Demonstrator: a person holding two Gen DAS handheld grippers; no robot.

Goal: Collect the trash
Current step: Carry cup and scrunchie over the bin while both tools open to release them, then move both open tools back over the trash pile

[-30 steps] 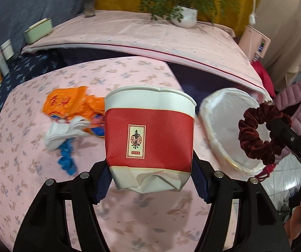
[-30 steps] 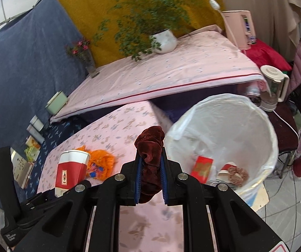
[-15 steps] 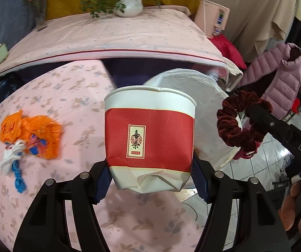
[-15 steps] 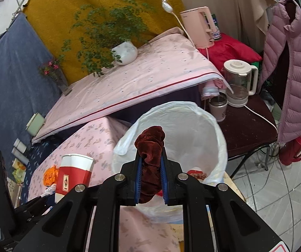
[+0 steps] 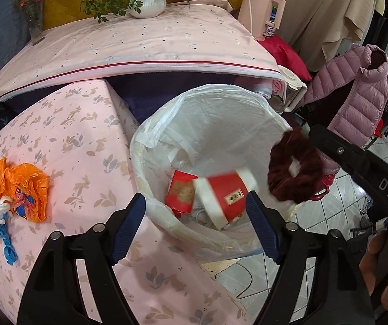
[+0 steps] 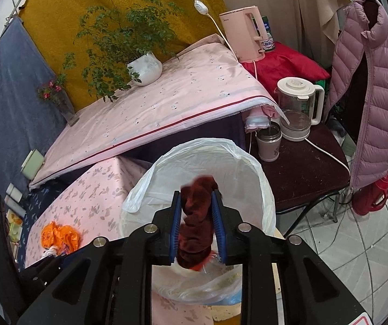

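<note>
A red and white paper cup (image 5: pixel 223 192) tumbles on its side inside the white-lined bin (image 5: pixel 166 124), beside a red packet (image 5: pixel 181 195). Above the bin's near rim my left gripper (image 5: pixel 195 197) is open, its jaws opening further, and nothing is between the pads. My right gripper (image 6: pixel 196 193) hangs over the bin with a dark red scrunchie (image 6: pixel 196 224) between its blue pads; its jaws are opening and the scrunchie still fills the gap. The scrunchie (image 5: pixel 291 170) also shows over the bin's right rim. An orange plastic bag (image 5: pixel 17 187) and white and blue scraps (image 5: pixel 0 222) lie on the pink floral table (image 5: pixel 85 140).
Behind the bin stands a higher table under a pink cloth (image 6: pixel 166 103) with a potted plant (image 6: pixel 145 67). To the right, a dark stool (image 6: pixel 302 168) carries a kettle (image 6: pixel 297 108) and a steel mug (image 6: pixel 268 142). A pink jacket (image 6: pixel 370 94) hangs beside it over tiled floor.
My left gripper has let go of the paper cup, which has dropped into the bin. Both grippers have moved from over the table to above the bin. The right jaws have widened around the scrunchie.
</note>
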